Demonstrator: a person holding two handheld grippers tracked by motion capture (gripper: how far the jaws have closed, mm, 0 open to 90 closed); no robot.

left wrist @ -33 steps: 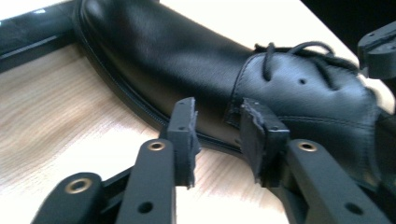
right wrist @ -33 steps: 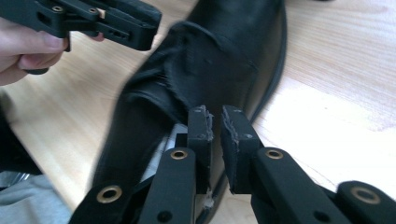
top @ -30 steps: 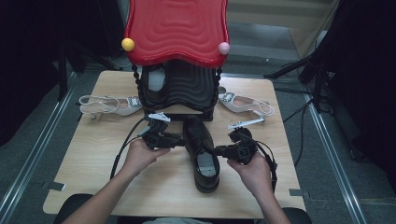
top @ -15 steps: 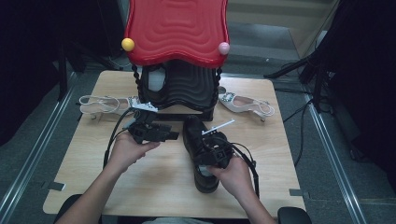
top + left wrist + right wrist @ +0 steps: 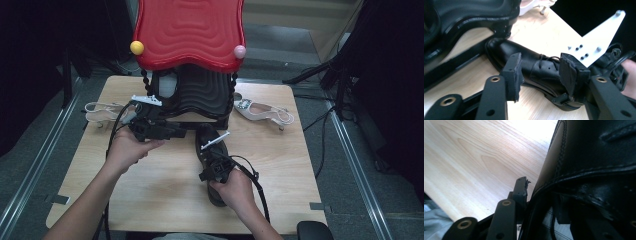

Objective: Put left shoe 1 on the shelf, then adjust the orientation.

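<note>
Black lace-up shoe (image 5: 214,165) is what you've got in hand, lying in the middle of the table (image 5: 165,200) just in front of the black base of that red-topped stand (image 5: 190,35), toe pointing at the stand. Glossy smooth leather, stitched seams, thin black laces, chunky dark sole.

Your right tongs (image 5: 216,170) sit at the heel end, one jaw outside the collar and the other apparently inside the opening, leather right between them. From the right gripper view I honestly can't tell whether the pads are biting yet; the jaws had been opening and have now about stopped.

Your left tongs (image 5: 541,72) are released, nothing between the pads, held up off the table beside the stand; they've just been narrowing a bit.

Handling guess: it's got some weight for a shoe, the sole is stiff, but the upper is soft and will fold if you pinch it mid-vamp. Polished leather looks slippery, so the collar edge or heel counter is your best hold. Laces are too floppy to trust.

Two pale sandals (image 5: 262,111) sit off to either side, out of your way.
</note>
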